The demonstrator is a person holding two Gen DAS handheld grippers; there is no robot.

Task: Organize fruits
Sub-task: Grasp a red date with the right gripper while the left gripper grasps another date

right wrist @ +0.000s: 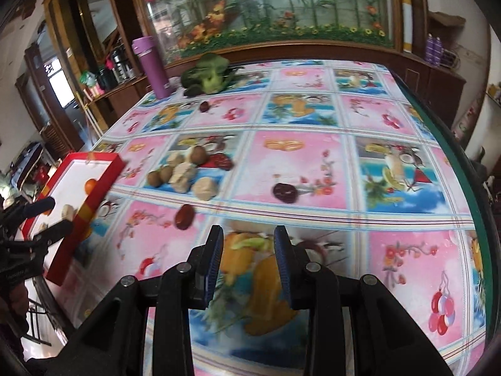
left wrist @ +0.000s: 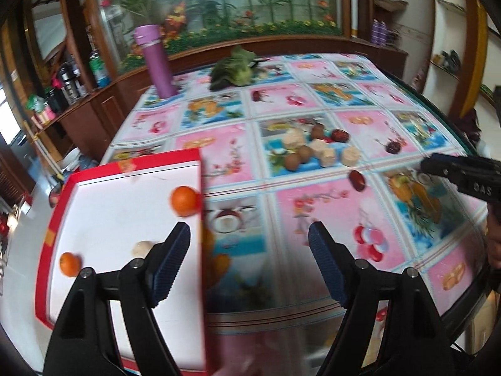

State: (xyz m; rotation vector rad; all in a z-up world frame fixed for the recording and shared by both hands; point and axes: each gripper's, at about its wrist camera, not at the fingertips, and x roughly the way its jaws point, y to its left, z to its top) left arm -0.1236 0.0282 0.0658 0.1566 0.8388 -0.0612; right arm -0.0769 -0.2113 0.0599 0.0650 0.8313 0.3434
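A red box (left wrist: 134,166) with a white floor lies at the table's left edge, holding two oranges (left wrist: 184,200) (left wrist: 69,263) and a beige chunk (left wrist: 141,248). My left gripper (left wrist: 249,236) is open and empty, its left finger over the box, its right finger over the cloth. A heap of kiwis, beige chunks and red dates (left wrist: 310,148) lies mid-table. Nearer lie one red date (right wrist: 183,216) and a dark plum (right wrist: 284,191). My right gripper (right wrist: 249,238) stands open and empty just short of the date. Another dark fruit (right wrist: 204,106) sits farther back.
A purple bottle (right wrist: 152,69) and a leafy green vegetable (right wrist: 209,75) stand at the table's far edge. A wooden cabinet with a glass front runs behind. The green table rim (right wrist: 451,144) curves along the right. The fruit-print cloth (right wrist: 407,250) covers the top.
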